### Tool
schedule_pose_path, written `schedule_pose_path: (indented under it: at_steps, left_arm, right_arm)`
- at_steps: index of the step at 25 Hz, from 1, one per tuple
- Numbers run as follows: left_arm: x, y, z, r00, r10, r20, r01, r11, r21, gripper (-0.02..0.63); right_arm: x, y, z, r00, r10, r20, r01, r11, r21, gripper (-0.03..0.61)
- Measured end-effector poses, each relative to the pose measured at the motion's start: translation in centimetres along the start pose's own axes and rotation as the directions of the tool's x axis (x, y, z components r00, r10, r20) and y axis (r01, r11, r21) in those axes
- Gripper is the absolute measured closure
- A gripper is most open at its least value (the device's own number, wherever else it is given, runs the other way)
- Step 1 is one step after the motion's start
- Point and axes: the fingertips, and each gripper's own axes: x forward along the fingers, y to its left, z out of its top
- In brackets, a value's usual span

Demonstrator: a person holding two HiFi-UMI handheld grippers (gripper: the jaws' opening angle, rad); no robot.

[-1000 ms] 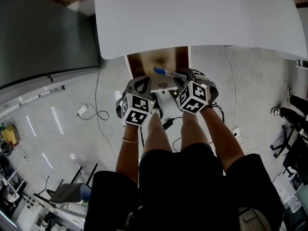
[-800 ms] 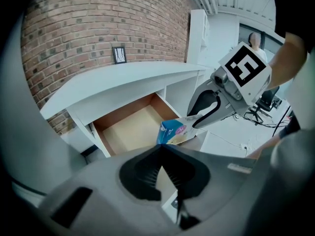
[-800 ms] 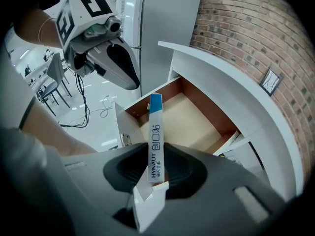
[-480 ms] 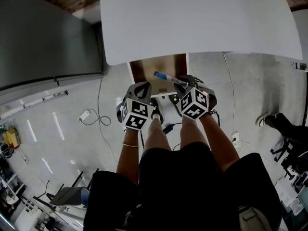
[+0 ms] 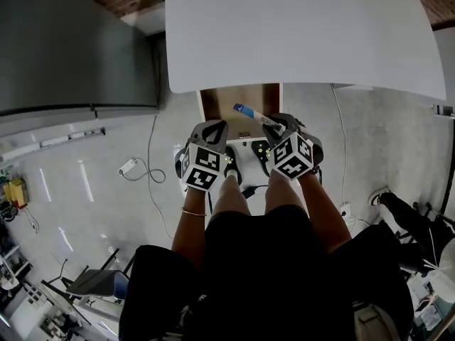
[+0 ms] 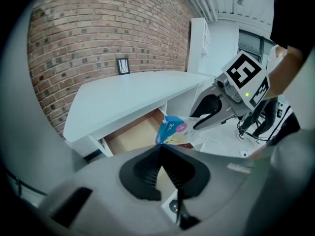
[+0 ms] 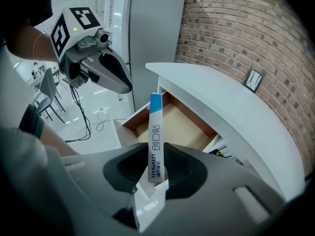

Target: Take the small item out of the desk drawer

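The small item is a slim blue-and-white box (image 5: pixel 254 114). My right gripper (image 5: pixel 275 127) is shut on its white end, so the blue end sticks out over the open wooden drawer (image 5: pixel 238 95) under the white desk (image 5: pixel 298 34). The right gripper view shows the box (image 7: pixel 155 136) upright between the pads of that gripper (image 7: pixel 156 155), above the drawer (image 7: pixel 182 124). My left gripper (image 5: pixel 213 129) hangs beside it at the drawer's front, shut and holding nothing. In the left gripper view its jaws (image 6: pixel 161 149) meet, with the box (image 6: pixel 173 131) just beyond them.
A tall grey cabinet (image 5: pixel 71 48) stands left of the desk. Cables and a power adapter (image 5: pixel 128 167) lie on the floor to the left. A brick wall with a small framed picture (image 6: pixel 122 66) is behind the desk. The person's legs are below the grippers.
Both grippers have risen together, and the box has come up with the right one, higher above the drawer. The left gripper has stayed shut.
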Motion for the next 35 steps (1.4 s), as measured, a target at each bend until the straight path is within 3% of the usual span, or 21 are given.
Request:
schedule_pose_path:
  at_steps: [10,17,35]
  left_arm:
    - [-3.0,0.7,2.2,0.999,0.022,0.049,-0.023,1.0,0.007,0.616]
    - [-5.4,0.8,5.3,0.991,0.052,0.125,-0.058,0.997,0.045,0.615]
    - [-11.6,1.7,12.0,0.945,0.124,0.302,-0.129,0.992,-0.004,0.615]
  right_arm:
    - [-2.9,-0.3,1.9,0.999,-0.001,0.048,-0.001,0.998,0.058,0.469]
    - [-6.3,-0.9,4.5,0.986,-0.023,0.167,0.008,0.996,0.092,0.469]
    - [-13.0,-3.5,9.1,0.945,-0.07,0.321,0.004,0.98,0.2,0.469]
